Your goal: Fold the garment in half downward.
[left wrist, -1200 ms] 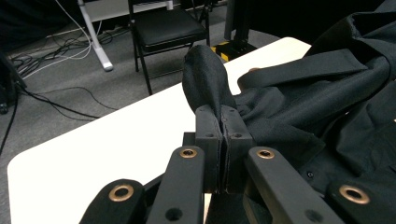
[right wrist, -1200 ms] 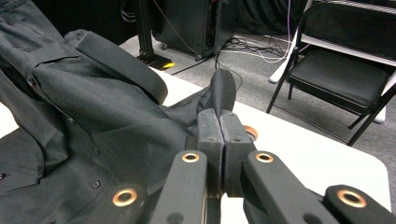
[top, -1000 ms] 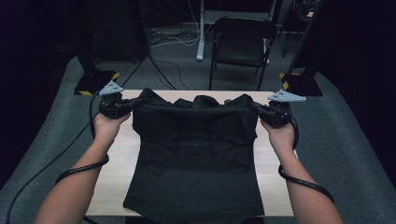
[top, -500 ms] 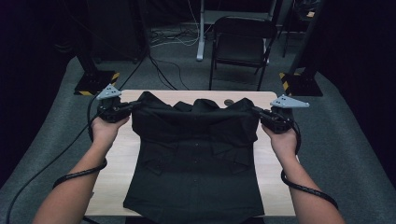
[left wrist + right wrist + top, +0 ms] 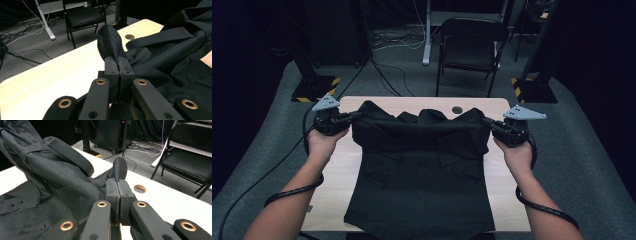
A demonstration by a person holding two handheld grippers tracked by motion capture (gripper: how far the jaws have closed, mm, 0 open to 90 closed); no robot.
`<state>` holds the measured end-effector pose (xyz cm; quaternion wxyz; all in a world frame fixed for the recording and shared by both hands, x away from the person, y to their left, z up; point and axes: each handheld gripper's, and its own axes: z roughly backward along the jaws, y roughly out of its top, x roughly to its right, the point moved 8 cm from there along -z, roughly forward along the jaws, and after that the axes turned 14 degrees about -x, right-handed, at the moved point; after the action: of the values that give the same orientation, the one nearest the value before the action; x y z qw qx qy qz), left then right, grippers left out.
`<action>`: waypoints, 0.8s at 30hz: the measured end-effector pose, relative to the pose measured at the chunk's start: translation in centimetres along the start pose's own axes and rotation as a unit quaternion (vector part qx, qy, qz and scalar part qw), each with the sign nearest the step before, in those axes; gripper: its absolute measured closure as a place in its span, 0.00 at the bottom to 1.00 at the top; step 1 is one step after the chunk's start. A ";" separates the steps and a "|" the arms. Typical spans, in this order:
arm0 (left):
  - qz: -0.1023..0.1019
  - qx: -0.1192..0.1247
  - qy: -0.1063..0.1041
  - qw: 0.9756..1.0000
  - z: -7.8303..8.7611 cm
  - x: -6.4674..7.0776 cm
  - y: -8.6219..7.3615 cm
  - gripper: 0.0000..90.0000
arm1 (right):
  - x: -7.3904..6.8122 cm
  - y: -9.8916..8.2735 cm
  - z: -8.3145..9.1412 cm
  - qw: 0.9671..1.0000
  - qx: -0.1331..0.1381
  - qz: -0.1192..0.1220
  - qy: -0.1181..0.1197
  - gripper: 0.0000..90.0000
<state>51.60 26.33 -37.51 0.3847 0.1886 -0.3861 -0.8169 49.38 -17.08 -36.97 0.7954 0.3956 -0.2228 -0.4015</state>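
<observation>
On the pale wooden table point(image 5: 337, 165), a black button-front cotton shirt point(image 5: 422, 175) lies flat, collar toward twelve o'clock, hem at six. Left gripper point(image 5: 346, 119) at ten o'clock, jaws clamped on a pinch of shoulder fabric point(image 5: 110, 42). Right gripper point(image 5: 492, 125) at two o'clock, likewise pinched shut on the opposite shoulder point(image 5: 119, 171). Judgement: cloth is light, soft, limp; it will sag and drape between grips, not slip much. Shoulder seams are the sound hold, spread wide to keep it taut. Black folding chair point(image 5: 472, 47) beyond at twelve.
</observation>
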 end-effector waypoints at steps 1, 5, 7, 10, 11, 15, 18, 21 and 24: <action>0.001 0.000 -0.001 1.000 0.0 0.0 -0.1 0.97 | 0.0 0.0 0.0 1.000 0.000 0.000 0.000 0.99; -0.001 0.001 -0.004 1.000 0.2 0.2 -0.4 0.97 | -0.2 -0.2 0.1 1.000 0.000 0.003 0.002 0.99; -0.002 0.001 -0.006 1.000 0.3 0.3 -0.5 0.97 | -0.3 -0.3 0.2 1.000 0.000 0.003 0.003 0.99; -0.002 0.002 -0.007 1.000 0.5 0.4 -0.7 0.97 | -0.5 -0.4 0.3 1.000 -0.001 0.007 0.004 0.99; -0.002 0.003 -0.008 1.000 0.5 0.4 -0.8 0.97 | -0.5 -0.5 0.3 1.000 -0.001 0.007 0.005 0.99; -0.003 0.002 -0.009 1.000 0.7 0.5 -1.1 0.97 | -0.8 -0.8 0.4 1.000 -0.003 0.007 0.010 0.99; -0.002 0.003 -0.011 1.000 0.7 0.6 -1.4 0.97 | -1.0 -1.0 0.4 1.000 -0.005 0.009 0.013 0.99; -0.002 0.002 -0.014 1.000 0.8 0.8 -1.6 0.97 | -1.2 -1.3 0.5 1.000 -0.006 0.010 0.015 0.99; -0.002 0.003 -0.016 1.000 0.8 0.9 -1.9 0.97 | -1.3 -1.6 0.6 1.000 -0.007 0.011 0.017 0.99</action>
<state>49.61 26.81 -38.45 0.3760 0.1775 -0.3939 -0.8198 47.45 -16.85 -37.91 0.8062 0.3947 -0.2107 -0.3872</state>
